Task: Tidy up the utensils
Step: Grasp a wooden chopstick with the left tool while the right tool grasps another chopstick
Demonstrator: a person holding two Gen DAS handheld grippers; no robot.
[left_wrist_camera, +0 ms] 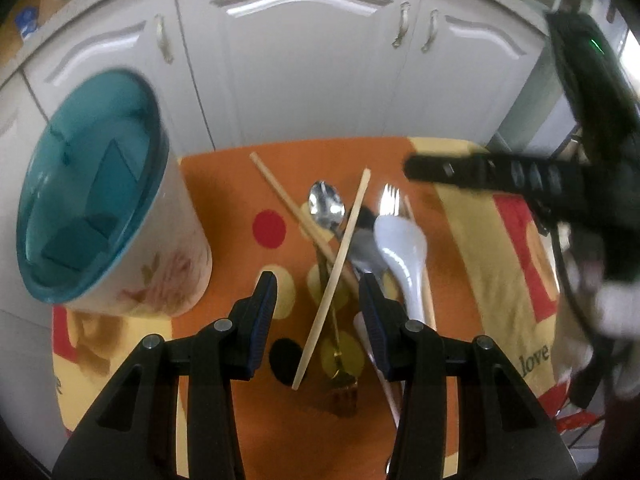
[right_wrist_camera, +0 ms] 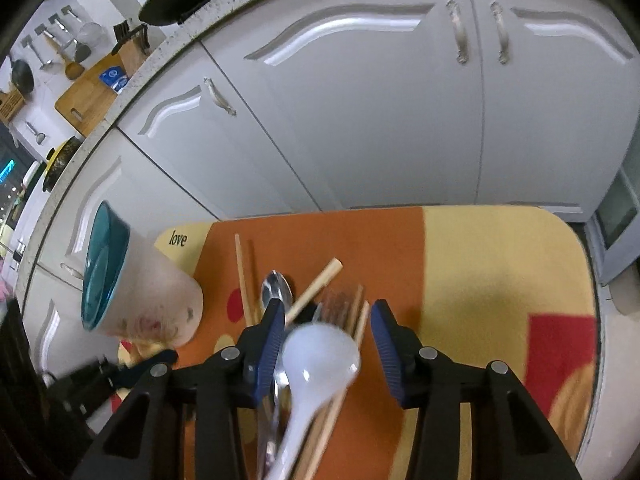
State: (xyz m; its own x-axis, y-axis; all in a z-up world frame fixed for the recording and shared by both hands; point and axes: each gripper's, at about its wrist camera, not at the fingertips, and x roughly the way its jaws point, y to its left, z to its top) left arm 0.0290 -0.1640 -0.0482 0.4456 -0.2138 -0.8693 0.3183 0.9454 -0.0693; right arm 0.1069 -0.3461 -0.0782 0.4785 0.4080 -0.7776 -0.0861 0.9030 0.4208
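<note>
- The white ceramic soup spoon (right_wrist_camera: 318,354) lies in the utensil heap on the orange patterned mat (right_wrist_camera: 384,240), between the spread jaws of the right gripper (right_wrist_camera: 328,330), ungripped.
- The left gripper (left_wrist_camera: 318,300) is spread over a pale wooden chopstick (left_wrist_camera: 332,280).
- The spoon alone is best pinched, then carried to the teal-rimmed holder (left_wrist_camera: 100,208).

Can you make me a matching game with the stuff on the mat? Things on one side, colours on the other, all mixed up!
Things:
1. soup spoon
2. chopstick
3. inside of the utensil holder
4. metal spoon

Colours:
A. teal
B. shiny silver
C. white
D. pale wood

Pairs: 1-C, 2-D, 3-A, 4-B
</note>
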